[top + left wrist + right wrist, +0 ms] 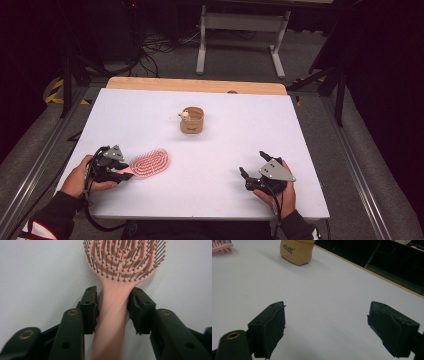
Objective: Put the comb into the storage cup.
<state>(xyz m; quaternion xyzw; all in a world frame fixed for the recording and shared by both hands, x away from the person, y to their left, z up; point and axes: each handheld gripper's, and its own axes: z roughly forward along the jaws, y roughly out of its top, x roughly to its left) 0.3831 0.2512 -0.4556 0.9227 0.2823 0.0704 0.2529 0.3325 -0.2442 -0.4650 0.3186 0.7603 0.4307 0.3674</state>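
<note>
A pink hairbrush (pixel 150 163) lies bristles-up on the white table (pixel 225 100) at the front left, its handle pointing toward the person. My left gripper (pixel 125 172) is shut on that handle. In the left gripper view both black pads (pixel 91 307) touch the sides of the handle just below the brush head (pixel 125 260), with my left gripper (pixel 113 302) centred on it. At the front right, my right gripper (pixel 252 162) rests open with its jaws wide apart. The right gripper view shows only bare table between the jaws of my right gripper (pixel 327 322).
A small tan fabric pot (pixel 192 121) stands upright in the middle of the table, a small white object (pixel 184 116) at its rim. It also appears at the top of the right gripper view (pixel 297 251). A wooden strip (pixel 200 85) edges the far side.
</note>
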